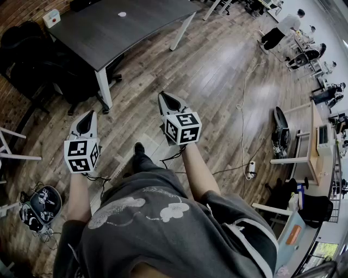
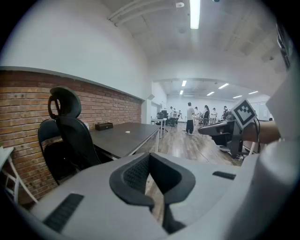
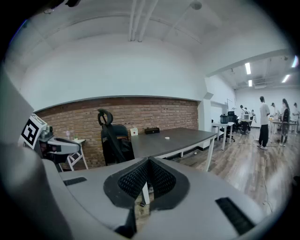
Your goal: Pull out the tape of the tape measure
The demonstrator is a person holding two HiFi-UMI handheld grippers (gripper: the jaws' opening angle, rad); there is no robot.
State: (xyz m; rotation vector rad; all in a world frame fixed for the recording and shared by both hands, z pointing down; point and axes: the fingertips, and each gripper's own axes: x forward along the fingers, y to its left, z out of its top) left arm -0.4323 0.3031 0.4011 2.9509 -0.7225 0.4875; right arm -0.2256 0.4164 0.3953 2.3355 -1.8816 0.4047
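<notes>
No tape measure can be made out in any view. My left gripper (image 1: 87, 116) is held over the wooden floor, shut, with nothing between its pads (image 2: 140, 171). My right gripper (image 1: 163, 98) hangs a little further forward, also shut and empty, its ribbed pads (image 3: 133, 178) meeting in a point. Both point toward the dark grey table (image 1: 125, 32), which carries a small white object (image 1: 122, 14) too small to identify. The left gripper view shows the right gripper (image 2: 220, 129) at its right; the right gripper view shows the left gripper (image 3: 56, 145) at its left.
A black office chair (image 1: 32, 65) stands left of the table by the brick wall. A white and red box (image 1: 51, 18) sits on the table's far corner. A black bag (image 1: 41, 203) lies on the floor at the left, a cable (image 1: 243, 108) and power strip (image 1: 250, 168) at the right. Several people stand far right.
</notes>
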